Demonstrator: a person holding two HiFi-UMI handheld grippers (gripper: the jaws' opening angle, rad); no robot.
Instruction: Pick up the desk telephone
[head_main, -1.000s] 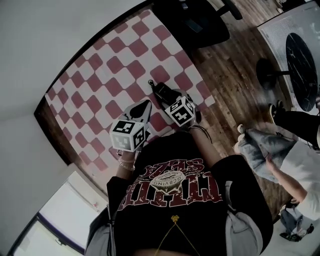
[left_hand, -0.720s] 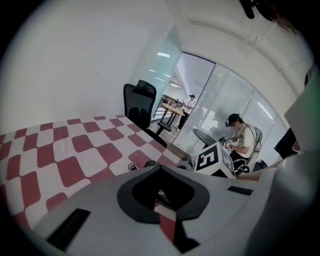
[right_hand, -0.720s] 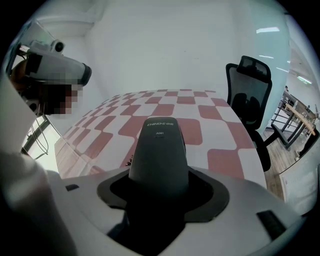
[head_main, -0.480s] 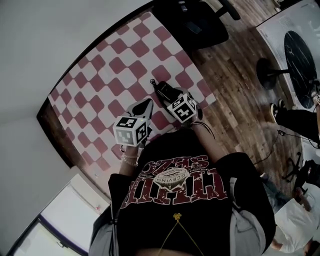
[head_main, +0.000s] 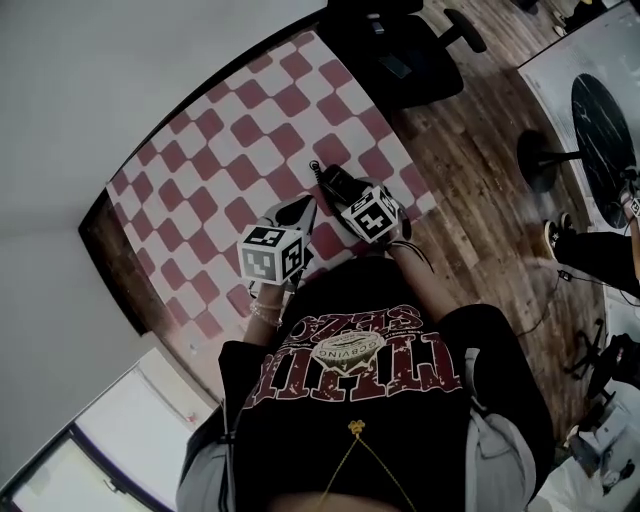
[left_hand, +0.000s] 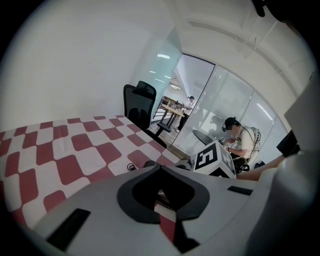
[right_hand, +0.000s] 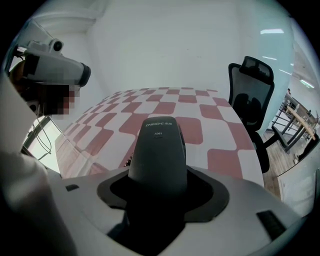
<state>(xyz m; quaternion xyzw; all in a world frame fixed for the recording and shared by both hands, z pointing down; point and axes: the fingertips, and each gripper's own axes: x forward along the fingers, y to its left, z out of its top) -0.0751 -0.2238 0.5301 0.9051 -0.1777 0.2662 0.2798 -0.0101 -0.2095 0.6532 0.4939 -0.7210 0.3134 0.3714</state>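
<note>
A: What does the right claw have hold of?

B: The desk telephone. Its jaws are closed on that dark, slim body, which fills the gap between them and juts forward over the checked cloth.

A: And the left claw?

B: Its jaws are drawn together with nothing between them. Only a sliver of red-and-white cloth shows through the slot. It sits just beside the right claw, on the person's left, and apart from the telephone.

A: Where is the telephone on the worktop?

B: On the person's side, close to the right-hand corner. I cannot tell whether it rests on the cloth or is raised off it.

A: How near are the edges?

B: The right edge is close to the right claw, and beyond it is the wooden floor. The near edge lies just under both claws.

A: And the room to move?

B: A wide stretch of checked cloth runs ahead and to the left, up to the wall. A black office chair stands off the worktop by the far right corner, well apart from both claws.
</note>
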